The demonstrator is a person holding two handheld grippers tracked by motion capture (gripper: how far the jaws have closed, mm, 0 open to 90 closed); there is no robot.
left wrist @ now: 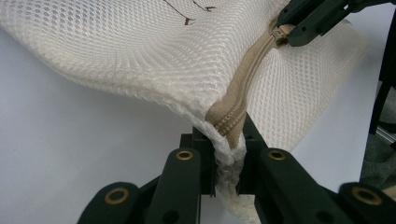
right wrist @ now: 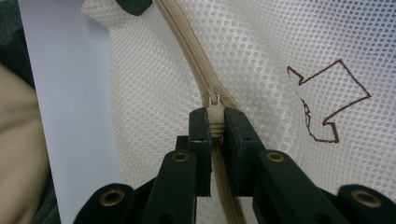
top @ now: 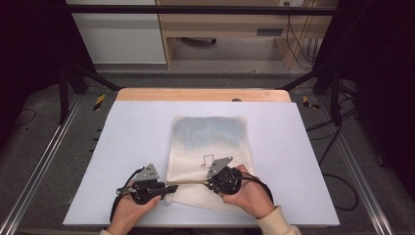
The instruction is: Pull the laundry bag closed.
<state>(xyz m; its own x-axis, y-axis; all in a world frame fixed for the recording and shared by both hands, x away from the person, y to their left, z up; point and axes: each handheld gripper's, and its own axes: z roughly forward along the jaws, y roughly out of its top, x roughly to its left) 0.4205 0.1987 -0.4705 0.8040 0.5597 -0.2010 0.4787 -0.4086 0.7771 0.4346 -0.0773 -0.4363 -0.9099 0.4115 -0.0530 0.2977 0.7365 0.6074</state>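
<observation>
A pale bench (top: 122, 147) with a wooden far edge is standing on grey floor (top: 44, 147); behind it, a wooden cabinet (top: 220, 29) and hanging cables (top: 298, 44) are showing.

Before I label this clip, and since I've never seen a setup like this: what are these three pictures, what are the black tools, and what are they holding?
No robot here: a person holds two hand-held grippers. The high view looks down on a pale table where a cream mesh zipper bag lies, an arrow drawn on it. The other two pictures come from cameras riding on each gripper, looking along its black jaws. The left gripper pinches the bag's corner at the end of the beige zipper. The right gripper is closed on the zipper pull, and it also appears at the top of the left gripper view.
</observation>
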